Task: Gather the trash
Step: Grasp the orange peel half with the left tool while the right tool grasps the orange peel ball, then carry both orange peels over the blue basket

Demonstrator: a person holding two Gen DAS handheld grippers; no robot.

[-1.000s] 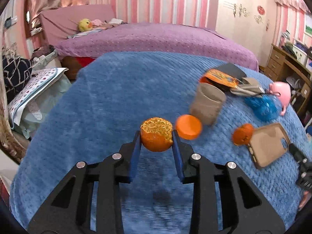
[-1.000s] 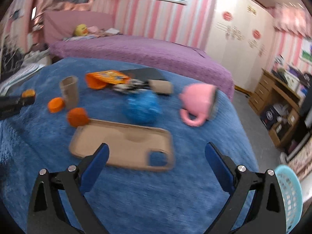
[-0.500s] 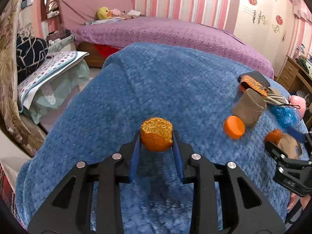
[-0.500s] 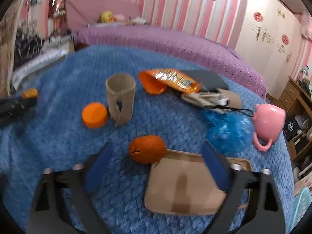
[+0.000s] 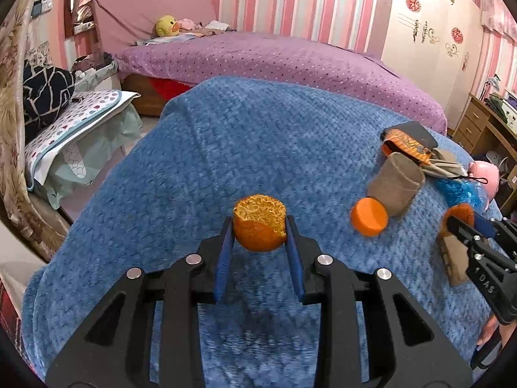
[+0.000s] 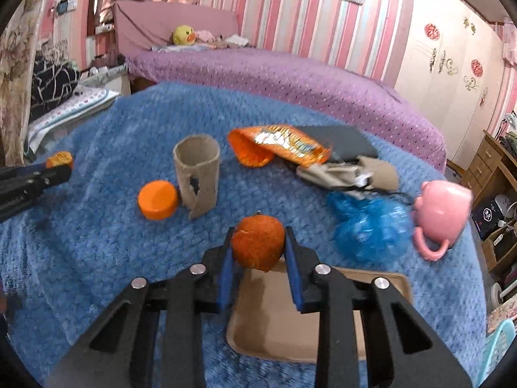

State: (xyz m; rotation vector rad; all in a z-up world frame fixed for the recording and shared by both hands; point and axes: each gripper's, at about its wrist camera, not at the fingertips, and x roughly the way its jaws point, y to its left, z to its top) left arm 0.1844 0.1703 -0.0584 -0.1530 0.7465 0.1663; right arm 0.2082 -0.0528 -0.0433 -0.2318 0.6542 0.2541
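My left gripper (image 5: 259, 231) is shut on a half orange peel (image 5: 259, 226), held above the blue blanket (image 5: 245, 135). My right gripper (image 6: 257, 242) is shut on a whole shrivelled orange (image 6: 257, 243) at the far edge of a brown cardboard tray (image 6: 290, 320). Other trash lies on the blanket: an orange cap (image 6: 157, 199), a torn cardboard tube (image 6: 197, 174), an orange snack wrapper (image 6: 281, 144), flattened cardboard pieces (image 6: 349, 174) and a crumpled blue bag (image 6: 371, 223). The left gripper with its peel (image 6: 59, 159) shows at the left of the right wrist view.
A pink mug (image 6: 442, 207) lies on its side at the right. A dark flat object (image 6: 342, 137) lies under the wrapper. A purple bed (image 5: 274, 58) stands behind. A light blue basket (image 6: 497, 349) sits low at the right, off the blanket's edge.
My right gripper has moved forward over the tray and closed on the shrivelled orange. My left gripper keeps its hold on the peel and has shifted little.
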